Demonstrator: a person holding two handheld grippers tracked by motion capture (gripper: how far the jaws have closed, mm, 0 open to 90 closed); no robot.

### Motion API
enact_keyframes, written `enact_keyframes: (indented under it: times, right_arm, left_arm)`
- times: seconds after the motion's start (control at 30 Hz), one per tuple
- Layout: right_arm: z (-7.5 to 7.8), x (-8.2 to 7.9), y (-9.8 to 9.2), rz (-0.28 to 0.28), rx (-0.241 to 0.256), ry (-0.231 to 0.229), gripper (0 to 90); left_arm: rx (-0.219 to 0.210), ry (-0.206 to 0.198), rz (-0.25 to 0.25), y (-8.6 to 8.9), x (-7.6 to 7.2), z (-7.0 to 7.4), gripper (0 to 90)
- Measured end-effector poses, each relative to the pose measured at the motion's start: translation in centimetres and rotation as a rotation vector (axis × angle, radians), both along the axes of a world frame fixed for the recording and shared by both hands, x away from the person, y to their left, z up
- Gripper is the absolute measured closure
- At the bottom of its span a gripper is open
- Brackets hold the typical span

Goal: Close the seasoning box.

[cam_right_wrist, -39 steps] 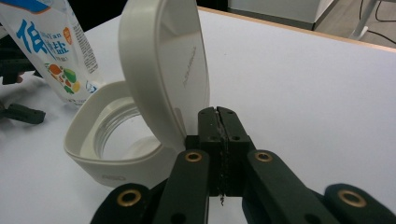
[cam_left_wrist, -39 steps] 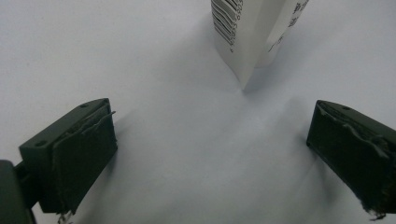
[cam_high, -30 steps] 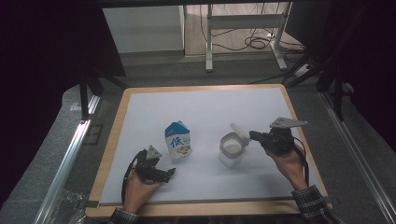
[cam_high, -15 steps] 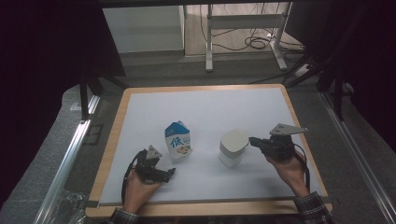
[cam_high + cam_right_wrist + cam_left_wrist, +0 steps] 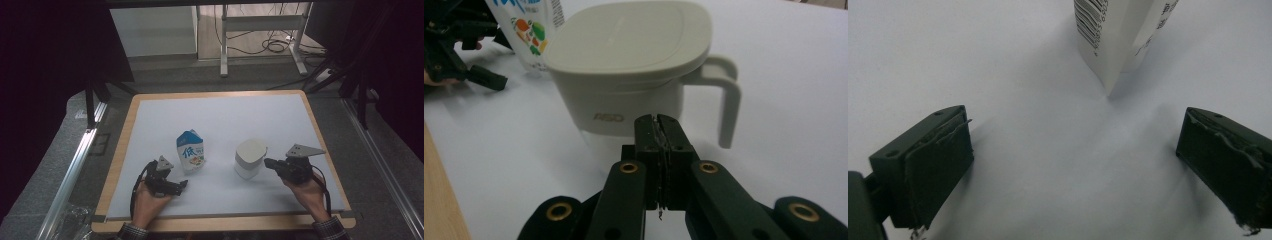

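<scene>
Right tool (image 5: 659, 122) pressed together, empty, just short of the lidded jug (image 5: 249, 158) mid-bench; rigid plastic, likely light, so take its handle (image 5: 726, 102). Left tool (image 5: 1073, 165) spread near the carton (image 5: 190, 151).

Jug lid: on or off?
On. The lid sits flat on the jug; the right tongs, shut, are just short of it.

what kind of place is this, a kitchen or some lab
Most likely a lab or recording workspace, not a kitchen: a wood-edged white table holds just a milk carton and a lidded jug, with loose cables on the floor behind and dark surroundings.
</scene>
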State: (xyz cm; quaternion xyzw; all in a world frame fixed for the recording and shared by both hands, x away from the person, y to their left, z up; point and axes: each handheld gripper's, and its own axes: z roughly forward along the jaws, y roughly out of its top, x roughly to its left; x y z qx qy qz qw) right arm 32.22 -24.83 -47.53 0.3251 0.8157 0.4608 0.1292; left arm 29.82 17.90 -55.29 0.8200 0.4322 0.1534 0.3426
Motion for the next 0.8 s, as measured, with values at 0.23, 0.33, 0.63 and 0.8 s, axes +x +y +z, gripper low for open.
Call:
enact_keyframes:
  times: [0.23, 0.33, 0.63, 0.8]
  right_arm:
    - [-1.3, -0.6, 0.7, 0.032, 0.003, 0.014, 87.9]
    - [-1.8, -0.7, 1.0, 0.043, 0.008, 0.026, 87.9]
    - [-3.3, -1.0, 2.4, 0.089, -0.008, 0.044, 88.0]
    - [-3.6, -0.9, 2.5, 0.095, -0.001, 0.054, 88.4]
  left_arm:
    - [-0.001, 0.0, 0.0, 0.0, 0.0, 0.0, 1.2]
    - [0.0, 0.0, 0.0, 0.0, 0.0, 0.0, 1.3]
    - [-0.001, -0.001, 0.0, 0.0, 0.0, 0.0, 1.3]
    - [-0.001, -0.001, 0.001, 0.0, 0.0, 0.0, 1.3]
